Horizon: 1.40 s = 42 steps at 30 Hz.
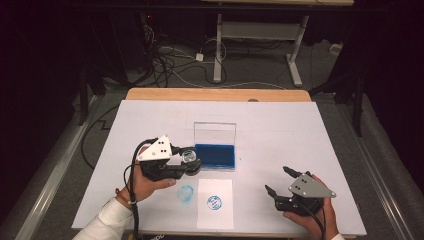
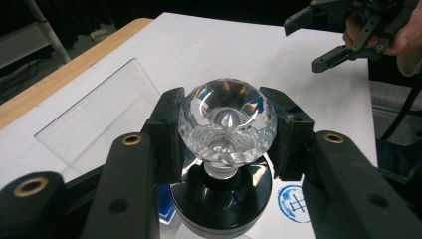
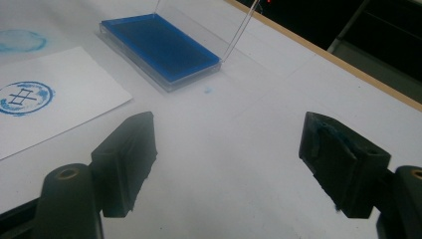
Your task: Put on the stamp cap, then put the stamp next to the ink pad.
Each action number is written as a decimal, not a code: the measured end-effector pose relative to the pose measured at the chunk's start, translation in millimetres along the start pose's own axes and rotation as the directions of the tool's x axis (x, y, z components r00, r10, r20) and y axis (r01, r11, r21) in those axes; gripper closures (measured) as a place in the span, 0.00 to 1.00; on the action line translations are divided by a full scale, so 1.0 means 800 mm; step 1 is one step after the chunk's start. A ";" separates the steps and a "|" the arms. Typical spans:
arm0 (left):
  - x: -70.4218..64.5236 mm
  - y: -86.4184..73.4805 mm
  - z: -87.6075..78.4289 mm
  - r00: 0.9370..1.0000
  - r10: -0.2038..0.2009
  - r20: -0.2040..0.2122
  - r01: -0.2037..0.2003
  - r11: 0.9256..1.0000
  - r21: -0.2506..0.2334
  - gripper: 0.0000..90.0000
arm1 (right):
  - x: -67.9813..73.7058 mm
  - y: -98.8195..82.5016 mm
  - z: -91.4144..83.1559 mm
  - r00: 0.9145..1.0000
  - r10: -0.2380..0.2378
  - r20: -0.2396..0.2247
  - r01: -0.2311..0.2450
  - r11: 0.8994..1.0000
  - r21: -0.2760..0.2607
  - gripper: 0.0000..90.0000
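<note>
High view first: we've got the left gripper (image 1: 186,161) held just left of the ink pad (image 1: 215,155), and its jaws are clamped on a stamp (image 1: 189,157) by its faceted crystal knob. Left gripper view makes it really clear: the stamp (image 2: 226,149) sits upright between our two pads, both pressing the clear knob from either side, with its round black base hanging just below, over the paper. So that one's closed tight on the stamp, lifted off the bench (image 1: 280,135).

The ink pad is a blue tray with its clear lid standing open at the far side. In the right gripper view we see the same ink pad (image 3: 159,47) up ahead to the left, with a tiny blue speck on the white sheet next to it.

Near our edge of the bench lies a white card (image 1: 215,204) with a round blue stamp print (image 1: 214,202) on it, and just left of the card there's a smudgy light blue ring (image 1: 185,194) straight on the sheet.

Our right gripper (image 1: 278,182) is over at the right, well apart from everything, jaws spread wide with nothing between them. Right gripper view shows some blue ink smeared on one pad (image 3: 331,149).
</note>
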<state>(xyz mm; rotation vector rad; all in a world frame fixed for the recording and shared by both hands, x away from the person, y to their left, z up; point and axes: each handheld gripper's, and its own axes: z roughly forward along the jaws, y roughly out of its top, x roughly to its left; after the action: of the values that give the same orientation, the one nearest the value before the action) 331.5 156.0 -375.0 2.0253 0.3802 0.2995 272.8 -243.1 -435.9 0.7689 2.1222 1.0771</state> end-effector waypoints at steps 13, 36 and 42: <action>0.012 -0.004 -0.007 0.999 -0.007 -0.046 0.007 1.000 0.014 0.60 | 0.003 0.000 0.003 1.000 -0.002 -0.005 0.002 1.000 0.008 0.26; 0.055 -0.006 0.004 0.989 -0.030 -0.142 0.041 0.996 0.075 0.60 | 0.007 -0.001 0.003 1.000 -0.016 -0.018 0.016 1.000 0.016 0.26; 0.071 -0.012 0.009 0.986 -0.052 -0.158 0.066 0.994 0.089 0.60 | 0.009 0.000 0.006 0.999 -0.027 -0.024 0.027 0.999 0.022 0.26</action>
<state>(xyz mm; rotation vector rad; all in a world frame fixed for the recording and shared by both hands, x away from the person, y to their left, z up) 384.9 176.7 -383.9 2.0844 0.5596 0.4111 271.4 -235.5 -440.2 0.7396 2.1619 1.0545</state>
